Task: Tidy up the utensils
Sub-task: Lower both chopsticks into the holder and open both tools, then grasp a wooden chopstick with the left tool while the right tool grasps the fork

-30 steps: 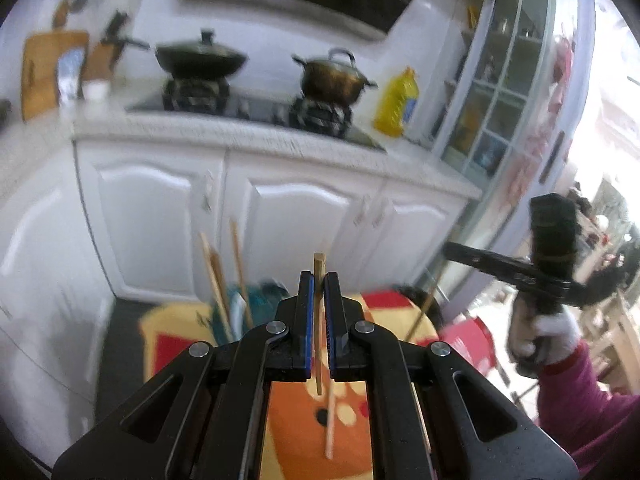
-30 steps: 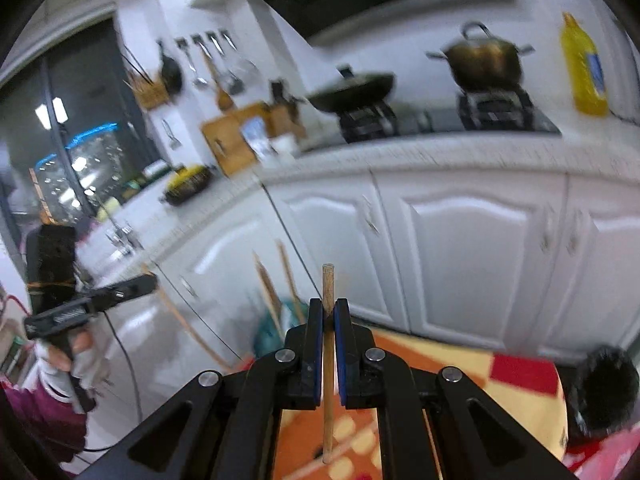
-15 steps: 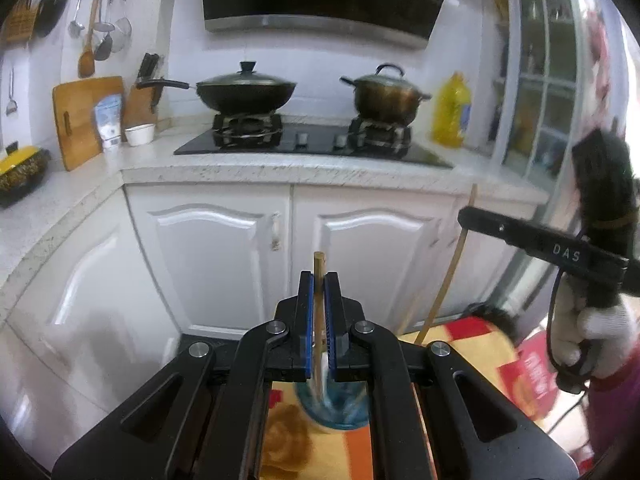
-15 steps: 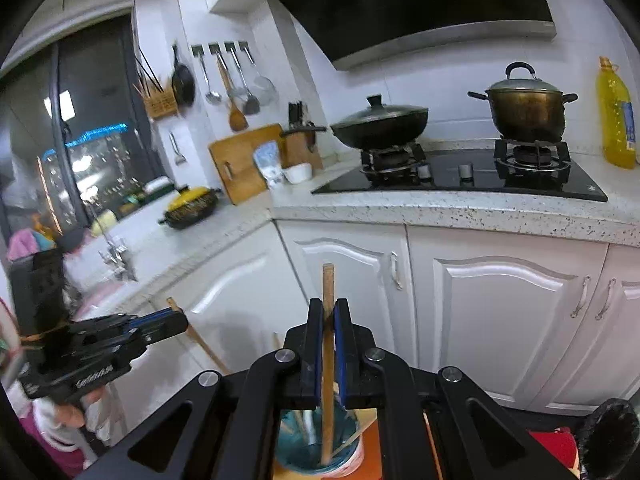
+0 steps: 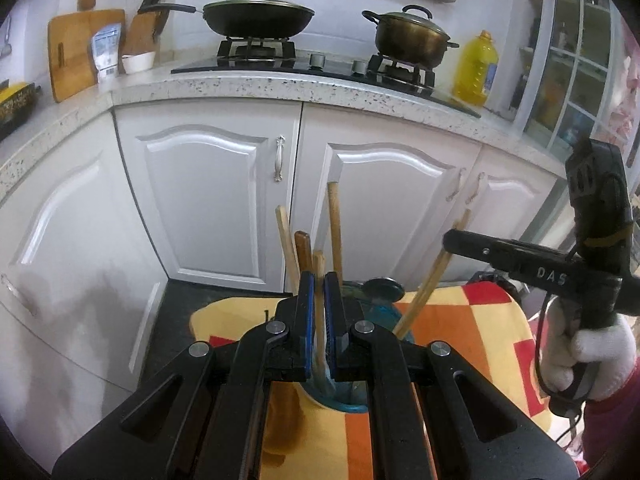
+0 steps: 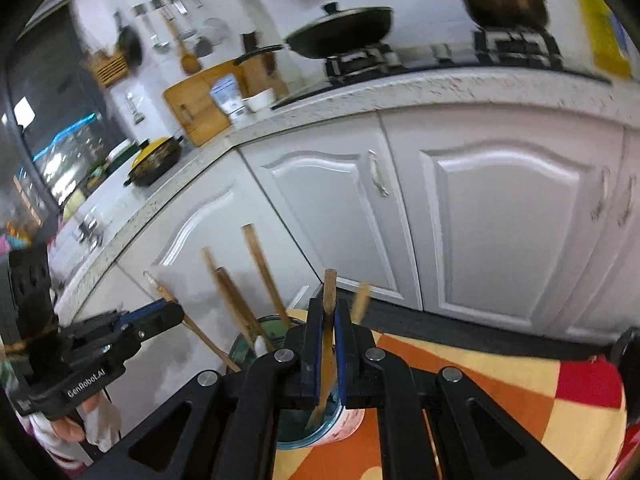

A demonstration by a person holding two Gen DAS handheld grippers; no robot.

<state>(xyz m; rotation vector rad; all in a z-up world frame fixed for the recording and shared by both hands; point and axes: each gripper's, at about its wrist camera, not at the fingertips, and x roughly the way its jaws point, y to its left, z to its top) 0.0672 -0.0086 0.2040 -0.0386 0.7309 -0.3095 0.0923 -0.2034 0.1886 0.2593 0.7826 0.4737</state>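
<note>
A teal cup [image 5: 384, 316] stands on a cloth-covered surface [image 5: 472, 332] near its far edge, facing the white cabinets, with several wooden chopsticks [image 5: 334, 228] leaning out of it. The left hand-held gripper [image 5: 319, 280] is clamped tight on one chopstick [image 5: 319, 268], held upright with its lower end over the cup's mouth. The right hand-held gripper [image 6: 328, 312] is likewise closed on a chopstick [image 6: 329, 292] whose tip reaches down inside the cup [image 6: 296, 432].

The left view shows the cup mostly hidden behind its own jaws, and — off to the right — the other tool gripped by a white-gloved hand [image 5: 588, 360], its chopstick slanting into the cup. The right view is blurred but shows the cup's rim and the opposite tool low on the left.

The cloth is checked in yellow, orange and red. Beyond it runs a speckled counter [image 5: 280, 84] with a hob carrying a black wok [image 5: 258, 20] and a brass-coloured pot [image 5: 410, 36]; a yellow bottle [image 5: 476, 70] and a cutting board [image 5: 76, 52] stand at either end.
</note>
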